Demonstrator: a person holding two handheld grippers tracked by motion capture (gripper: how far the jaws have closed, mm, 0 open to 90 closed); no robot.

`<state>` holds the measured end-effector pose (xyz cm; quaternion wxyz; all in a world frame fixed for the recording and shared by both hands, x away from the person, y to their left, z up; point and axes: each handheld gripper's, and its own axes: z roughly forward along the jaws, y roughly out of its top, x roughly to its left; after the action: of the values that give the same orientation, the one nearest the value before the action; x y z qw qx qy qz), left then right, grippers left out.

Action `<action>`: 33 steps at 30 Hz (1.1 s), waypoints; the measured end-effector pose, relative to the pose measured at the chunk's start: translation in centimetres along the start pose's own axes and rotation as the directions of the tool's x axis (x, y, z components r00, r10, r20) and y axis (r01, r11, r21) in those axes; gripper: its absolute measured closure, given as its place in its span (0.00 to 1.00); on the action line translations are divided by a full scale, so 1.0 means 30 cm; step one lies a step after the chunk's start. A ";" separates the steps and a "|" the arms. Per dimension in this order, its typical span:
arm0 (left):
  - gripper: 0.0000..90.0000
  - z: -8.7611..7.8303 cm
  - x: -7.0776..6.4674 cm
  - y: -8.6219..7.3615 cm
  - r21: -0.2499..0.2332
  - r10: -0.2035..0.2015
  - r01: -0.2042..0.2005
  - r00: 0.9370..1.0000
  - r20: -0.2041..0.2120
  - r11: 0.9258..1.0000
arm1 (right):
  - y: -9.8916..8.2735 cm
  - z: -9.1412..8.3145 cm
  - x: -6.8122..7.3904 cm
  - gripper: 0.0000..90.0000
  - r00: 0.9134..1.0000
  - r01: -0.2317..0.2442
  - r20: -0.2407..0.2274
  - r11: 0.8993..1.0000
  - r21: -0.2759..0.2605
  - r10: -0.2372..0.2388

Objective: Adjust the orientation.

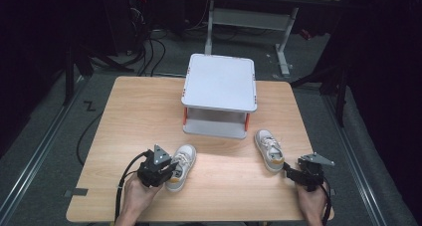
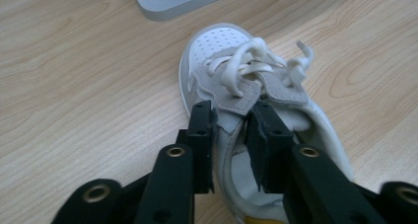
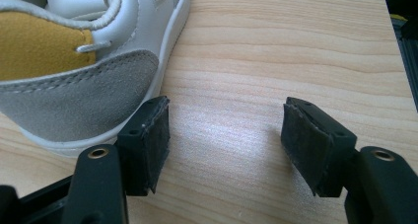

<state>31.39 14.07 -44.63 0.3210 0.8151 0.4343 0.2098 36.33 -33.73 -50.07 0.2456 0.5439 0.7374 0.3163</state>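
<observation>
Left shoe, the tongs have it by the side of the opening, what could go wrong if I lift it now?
1. The left tongs pinch only the soft side wall of the left shoe, so it may tilt or slip when raised.
2. Its loose laces could snag.
3. The right tongs stand open beside the right shoe, not around it, so closing now might miss it.

Two shoes (image 1: 181, 166) (image 1: 269, 150), one stand (image 1: 219, 94).
</observation>
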 end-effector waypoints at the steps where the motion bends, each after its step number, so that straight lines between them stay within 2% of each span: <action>1: 0.84 -0.001 -0.005 0.002 0.000 0.012 -0.012 1.000 -0.011 1.000 | 0.000 0.000 0.000 0.40 1.000 0.000 -0.001 1.000 0.000 0.000; 6: 0.90 -0.008 -0.008 0.008 -0.003 0.013 -0.013 1.000 -0.023 1.000 | 0.000 0.000 0.000 0.39 1.000 -0.002 0.000 1.000 0.001 0.002; 13: 0.92 -0.007 -0.002 0.019 -0.014 -0.048 0.048 0.999 -0.004 0.999 | 0.000 0.000 0.000 0.39 1.000 -0.002 0.000 1.000 0.001 0.002; 17: 0.93 -0.016 0.000 0.028 -0.022 -0.066 0.066 0.998 -0.007 0.998 | 0.000 0.000 0.000 0.39 1.000 -0.002 0.000 1.000 0.001 0.002; 18: 0.93 -0.019 0.001 0.035 -0.036 -0.079 0.079 0.997 0.007 0.996 | 0.000 0.000 0.000 0.39 1.000 -0.002 0.000 1.000 0.001 0.002; 21: 0.93 -0.021 -0.006 0.045 -0.044 -0.078 0.078 0.997 0.015 0.996 | 0.000 0.000 0.000 0.39 1.000 -0.002 0.000 1.000 0.001 0.002; 26: 0.93 -0.018 -0.044 0.090 -0.057 -0.049 0.049 0.999 0.007 0.997 | 0.000 -0.001 0.001 0.39 1.000 -0.003 0.001 1.000 0.001 0.003; 30: 0.93 0.007 -0.083 0.137 -0.067 -0.041 0.043 0.999 0.033 0.997 | 0.000 -0.001 0.001 0.39 1.000 -0.003 0.001 1.000 0.001 0.003; 33: 0.93 0.020 -0.103 0.155 -0.066 -0.030 0.032 0.999 0.031 0.997 | 0.000 -0.001 0.001 0.39 1.000 -0.003 0.001 1.000 0.002 0.003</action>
<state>32.79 9.33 -41.97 0.3576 0.8003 0.4347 0.2066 36.30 -33.72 -50.06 0.2450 0.5454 0.7367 0.3158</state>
